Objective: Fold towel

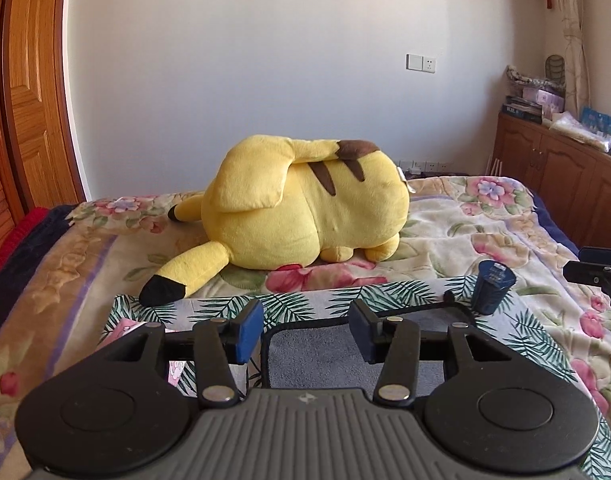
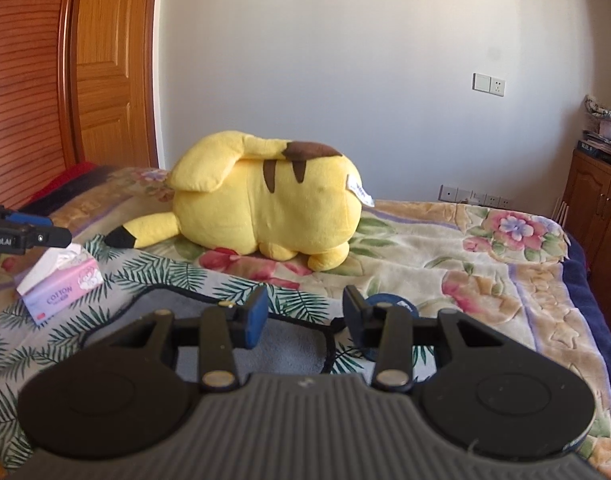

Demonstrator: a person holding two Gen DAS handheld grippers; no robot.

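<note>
A grey towel [image 1: 317,356] with a dark trim lies flat on a leaf-print cloth [image 1: 305,300] on the bed. It also shows in the right wrist view [image 2: 281,352]. My left gripper [image 1: 305,332] is open and empty, hovering just above the towel's far part. My right gripper [image 2: 303,316] is open and empty, above the towel's far right edge. The right gripper's tip shows at the right edge of the left wrist view [image 1: 597,272]. The left gripper's tip shows at the left edge of the right wrist view [image 2: 29,232].
A big yellow plush toy [image 1: 305,208] lies on the floral bed cover [image 1: 465,224] beyond the towel. A dark blue cylinder [image 1: 493,286] stands at the towel's far right. A tissue box [image 2: 61,284] sits to the left. A wooden cabinet [image 1: 561,176] stands at the right.
</note>
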